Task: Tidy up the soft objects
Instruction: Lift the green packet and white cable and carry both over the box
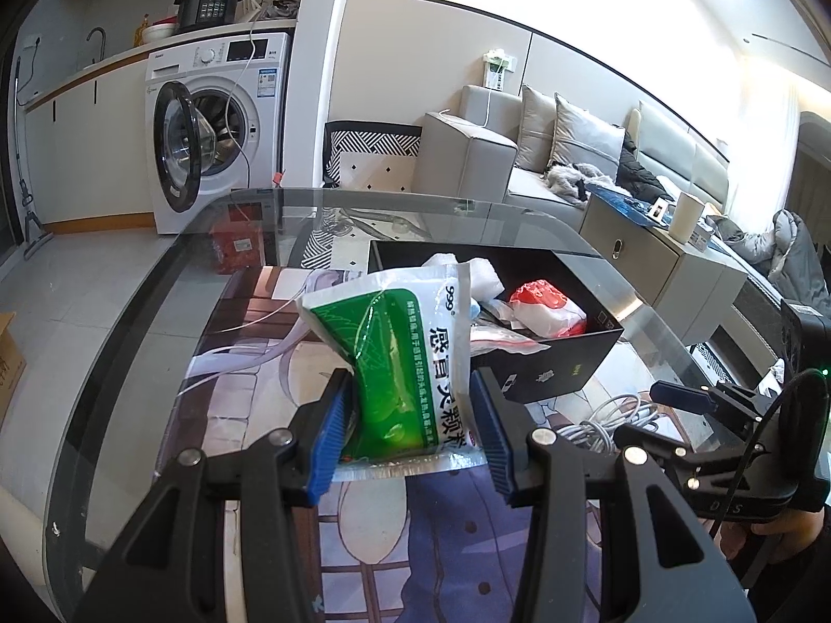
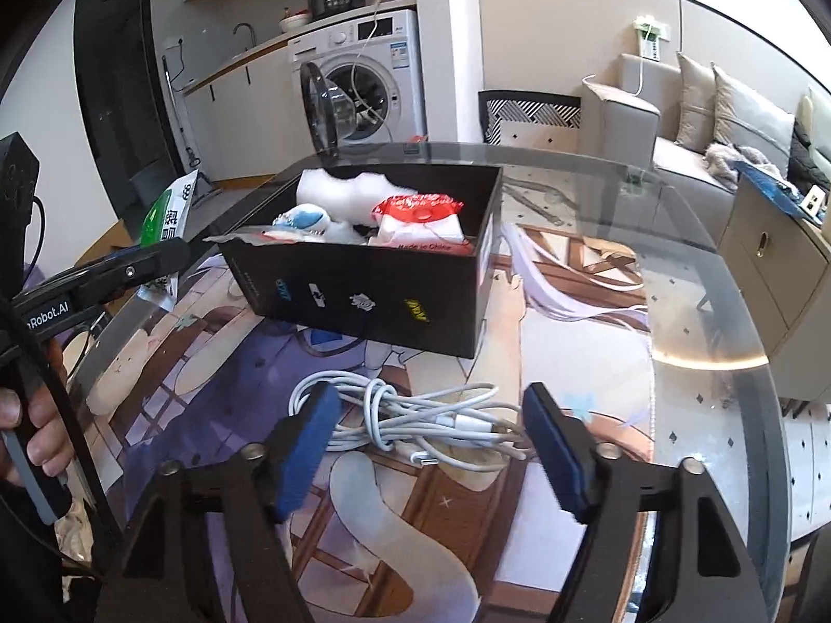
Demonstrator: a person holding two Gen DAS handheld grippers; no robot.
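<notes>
The left gripper (image 1: 413, 433) pinches a green-and-white medicine sachet bag (image 1: 402, 358) between its blue pads (image 1: 327, 446), holding it above the printed mat (image 1: 363, 535), with the black box (image 1: 550, 368) just ahead and to its right. The right gripper (image 2: 431, 446) stands spread, nothing pressed, its fingers straddling a coiled white charging cable (image 2: 415, 415) that lies on the mat; whether a pad brushes the coil is hard to tell. Beyond it the box holds a red-and-white wipes pack (image 2: 420, 223) and white foam (image 2: 343, 189).
</notes>
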